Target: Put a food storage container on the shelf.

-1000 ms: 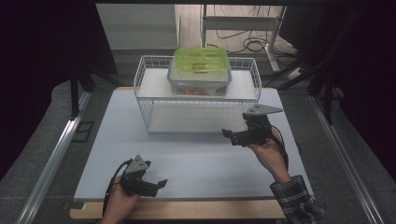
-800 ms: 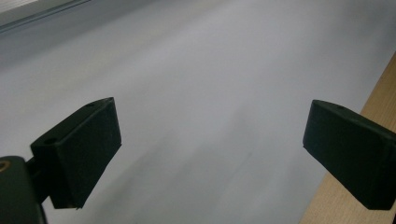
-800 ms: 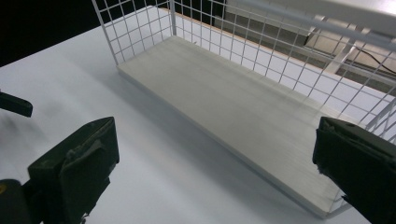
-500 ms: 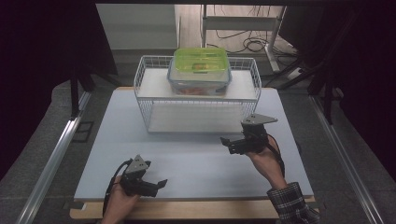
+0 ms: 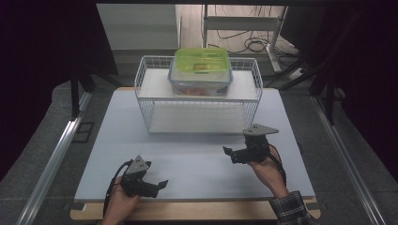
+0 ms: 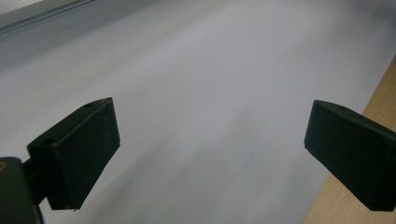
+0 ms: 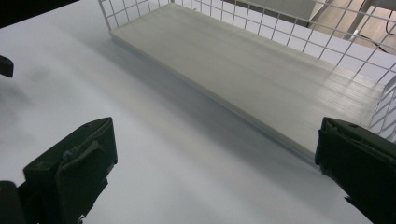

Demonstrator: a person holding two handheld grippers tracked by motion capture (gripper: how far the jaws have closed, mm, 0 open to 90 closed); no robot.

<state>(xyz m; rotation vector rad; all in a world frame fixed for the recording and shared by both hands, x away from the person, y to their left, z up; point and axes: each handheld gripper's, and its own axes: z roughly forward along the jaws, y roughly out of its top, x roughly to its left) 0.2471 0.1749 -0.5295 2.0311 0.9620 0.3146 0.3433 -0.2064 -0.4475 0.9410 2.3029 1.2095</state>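
Seemingly my work centres on the green-lidded container (image 5: 201,71), which sits on the top shelf of the white wire rack (image 5: 145,101) at the far side of the table (image 5: 94,154), its lid on and something orange dimly visible inside. I judge the handling part over or not begun: nothing is held, and the rack's lower shelf (image 7: 252,70) lies bare. My right gripper (image 5: 233,154) hovers over the mat in front of the rack, well apart from the container, jaws spread wide with only white surface between them in its own view. My left gripper (image 5: 157,186) rests low near the table's front edge, jaws likewise spread and empty. What is left, as I read it, is either a fresh reach up to the container or simply parking both tools.
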